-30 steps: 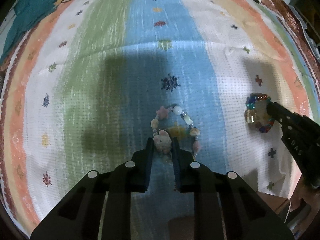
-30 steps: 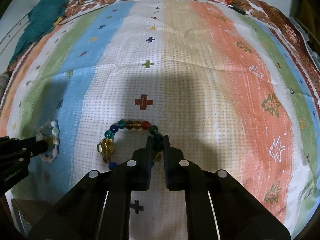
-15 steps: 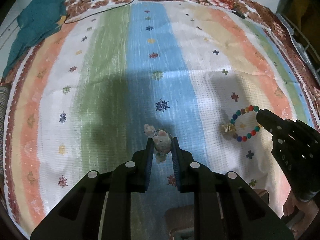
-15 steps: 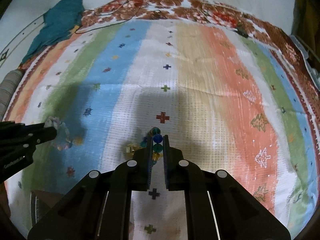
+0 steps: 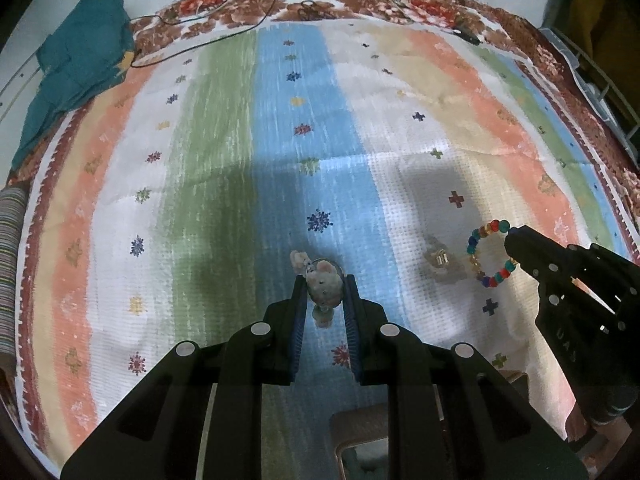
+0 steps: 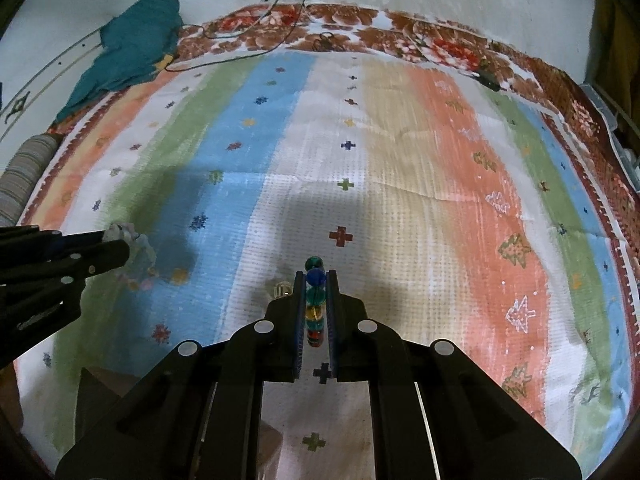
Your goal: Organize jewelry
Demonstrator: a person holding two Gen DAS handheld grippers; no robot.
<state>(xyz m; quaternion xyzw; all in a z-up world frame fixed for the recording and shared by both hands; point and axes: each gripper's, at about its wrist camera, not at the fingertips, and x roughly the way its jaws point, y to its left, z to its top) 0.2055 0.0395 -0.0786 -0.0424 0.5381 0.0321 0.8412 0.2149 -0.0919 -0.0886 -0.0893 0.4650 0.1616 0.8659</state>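
Note:
My left gripper (image 5: 323, 282) is shut on a pale pastel bead bracelet (image 5: 323, 286), pinching its big pinkish bead. The bracelet hangs clear of the striped cloth (image 5: 280, 140). In the right wrist view the same left gripper (image 6: 120, 248) enters from the left with the pale bracelet (image 6: 138, 258) at its tip. My right gripper (image 6: 315, 280) is shut on a multicoloured bead bracelet (image 6: 314, 300), seen edge-on between the fingers, its clear charm (image 6: 282, 289) dangling to the left. In the left wrist view that right gripper (image 5: 514, 240) holds the coloured ring of beads (image 5: 486, 254) up at the right.
A teal cloth (image 5: 80, 60) lies at the far left corner, and a thin black cable (image 5: 208, 40) runs over the floral border. A striped roll (image 5: 10, 248) sits at the left edge. A brown box (image 5: 360, 432) shows beneath my left gripper.
Both grippers have risen, and each has lifted its bracelet off the cloth. The bracelets lay flat a second ago and now hang from the fingers. More of the cloth is in view.

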